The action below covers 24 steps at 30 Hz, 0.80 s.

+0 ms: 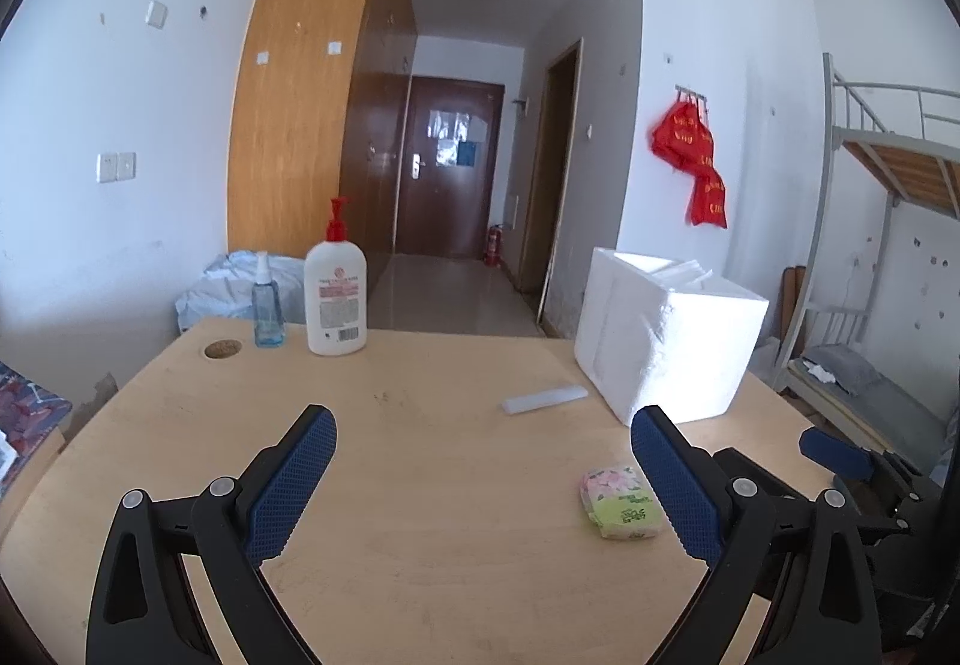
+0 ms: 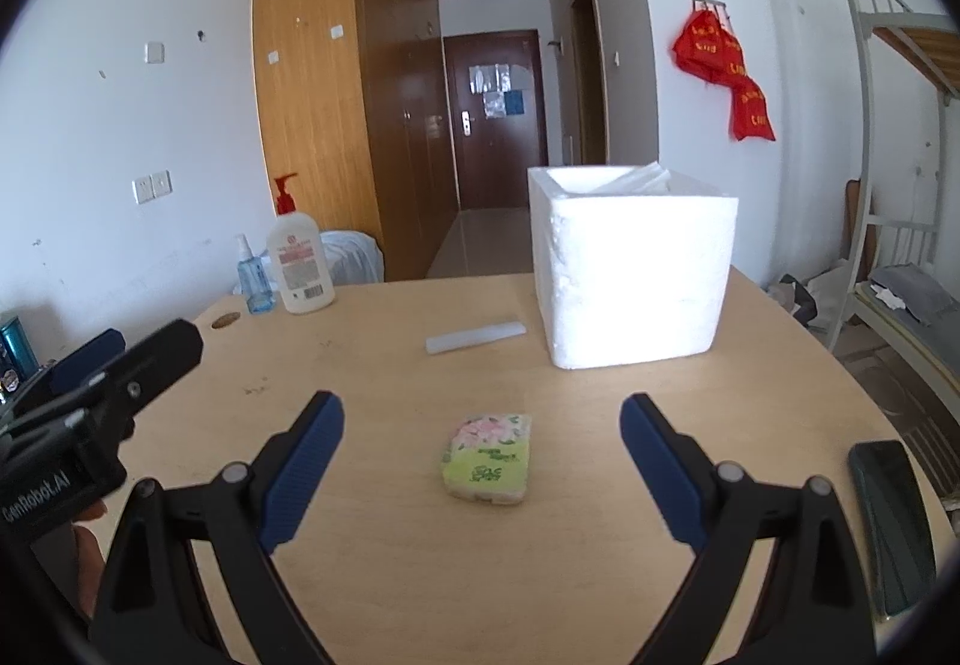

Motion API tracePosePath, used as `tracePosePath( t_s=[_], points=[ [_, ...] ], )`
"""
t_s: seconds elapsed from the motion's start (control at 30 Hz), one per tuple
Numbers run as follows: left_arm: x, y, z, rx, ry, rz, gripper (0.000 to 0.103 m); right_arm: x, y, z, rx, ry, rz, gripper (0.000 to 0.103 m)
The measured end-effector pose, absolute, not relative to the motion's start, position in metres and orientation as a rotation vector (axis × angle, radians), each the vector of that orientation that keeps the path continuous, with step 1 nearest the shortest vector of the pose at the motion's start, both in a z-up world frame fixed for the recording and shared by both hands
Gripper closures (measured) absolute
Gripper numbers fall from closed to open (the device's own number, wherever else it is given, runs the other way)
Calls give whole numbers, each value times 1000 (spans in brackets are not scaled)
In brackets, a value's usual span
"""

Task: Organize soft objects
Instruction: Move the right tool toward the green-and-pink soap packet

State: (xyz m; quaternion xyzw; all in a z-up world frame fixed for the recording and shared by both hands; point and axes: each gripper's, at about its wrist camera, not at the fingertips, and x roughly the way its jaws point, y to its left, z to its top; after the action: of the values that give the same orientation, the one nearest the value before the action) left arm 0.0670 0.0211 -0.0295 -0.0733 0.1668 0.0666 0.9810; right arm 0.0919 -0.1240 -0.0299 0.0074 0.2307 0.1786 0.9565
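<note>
A small soft tissue pack (image 2: 489, 458) with a pink flower print and green label lies flat on the wooden table (image 2: 420, 575). My right gripper (image 2: 482, 419) is open, its blue pads either side of the pack and slightly short of it. In the left wrist view the same tissue pack (image 1: 621, 501) lies just left of my right-hand pad. My left gripper (image 1: 483, 428) is open over bare table with nothing between its fingers. A white foam box (image 2: 633, 269) stands open-topped behind the pack, with white material showing inside.
A white pump bottle (image 1: 335, 293) and a blue spray bottle (image 1: 267, 302) stand at the table's far left by a cable hole (image 1: 222, 349). A flat translucent strip (image 2: 477, 336) lies left of the box. A dark phone (image 2: 894, 521) rests near the right edge. A bunk bed (image 2: 900, 137) stands at the right.
</note>
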Motion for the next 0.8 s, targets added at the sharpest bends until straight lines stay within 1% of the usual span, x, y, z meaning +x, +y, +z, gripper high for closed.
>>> tracePosePath(
  t_s=[0.4, 0.8],
  points=[
    [118, 33, -42, -174, 456, 62, 4, 117, -118, -46, -12, 565, 359, 8],
    [161, 25, -47, -141, 531, -4, 4, 139, -110, -55, -21, 623, 368, 7]
  ],
)
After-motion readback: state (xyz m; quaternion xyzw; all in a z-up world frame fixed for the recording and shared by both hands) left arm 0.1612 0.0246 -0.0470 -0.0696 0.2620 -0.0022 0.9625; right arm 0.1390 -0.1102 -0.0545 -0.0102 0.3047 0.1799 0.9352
